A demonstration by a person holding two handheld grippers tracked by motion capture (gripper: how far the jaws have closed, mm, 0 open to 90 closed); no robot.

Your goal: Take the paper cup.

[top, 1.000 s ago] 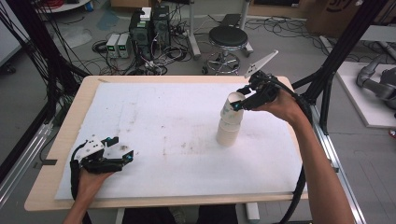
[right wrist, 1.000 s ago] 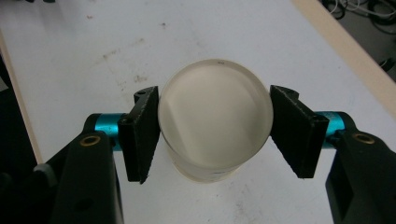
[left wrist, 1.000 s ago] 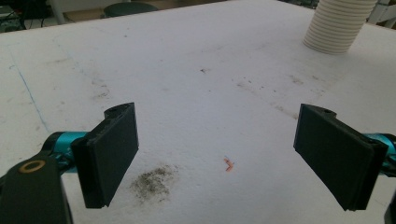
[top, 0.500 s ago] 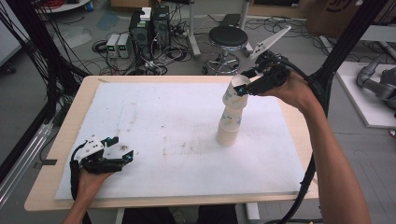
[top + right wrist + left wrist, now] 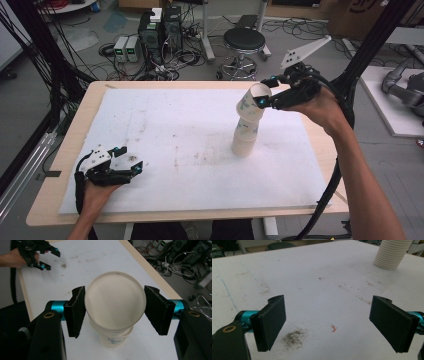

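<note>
High view puts the right gripper (image 5: pixel 263 96) in the upper right of the frame, its jaws pinching the top cup (image 5: pixel 251 104) by the rim and tilting it off the stack of paper cups (image 5: pixel 244 137) that stands right of centre on the counter (image 5: pixel 55 212). In the right gripper view the pads press both sides of the cup's round mouth, near the middle of the frame, with the next cup's rim showing just beneath it at the bottom centre, so the two look barely parted, if at all. My reading is that the step in hand is peeling one cup from the stack. The next move calls for lifting it straight clear without dragging the cups below over, then finding a bare spot to set it down; a nested cup that sticks could topple the stack.

At the lower left of the high view the left gripper (image 5: pixel 127 167) rests low over the counter, jaws spread with nothing between them; the left gripper view shows the stack's ribbed base in its upper right corner, well apart from it.

A white sheet (image 5: pixel 165 125) with grey smudges and a small red fleck covers the wooden counter. Beyond it, along the top of the frame, stand a round stool (image 5: pixel 245 40), boxes of electronics (image 5: pixel 160 25) and tangled cables on a grey floor.
</note>
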